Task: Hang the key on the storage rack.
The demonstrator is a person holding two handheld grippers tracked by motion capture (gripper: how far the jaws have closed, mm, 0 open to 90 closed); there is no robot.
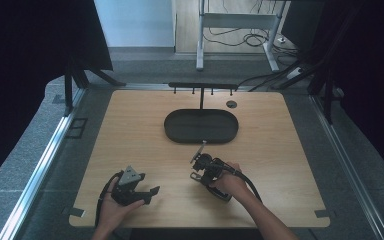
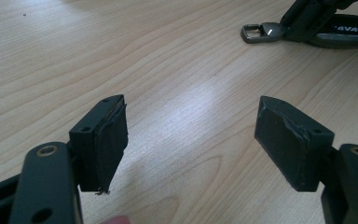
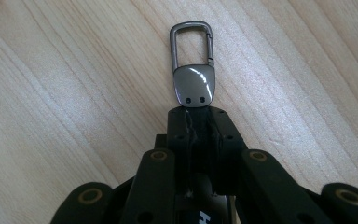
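A person sits at a wooden table (image 1: 130, 130) with a two-jaw gripper in each hand. The right gripper (image 3: 196, 112) has its jaws pressed together on a key fob with a metal carabiner clip (image 3: 192, 70). The clip's silver plate and open loop stick out just past the jaw tips, and the rest of the fob is hidden between and behind the pads. The table's wood grain lies directly beneath the clip.

In the high view the right gripper (image 1: 200, 159) points away from the person, toward a dark oval tray (image 1: 175, 131) that lies just beyond its tip. A thin black rack with small pegs (image 1: 202, 86) stands behind the tray, at the table's far edge.

The left gripper (image 2: 191, 135) has its jaws spread wide with nothing between them, only bare tabletop. It sits low over the table near the person's edge, well to the left of the right gripper. Ahead of it and to its right, the clip (image 2: 261, 32) and the right gripper's tip are seen from the side.
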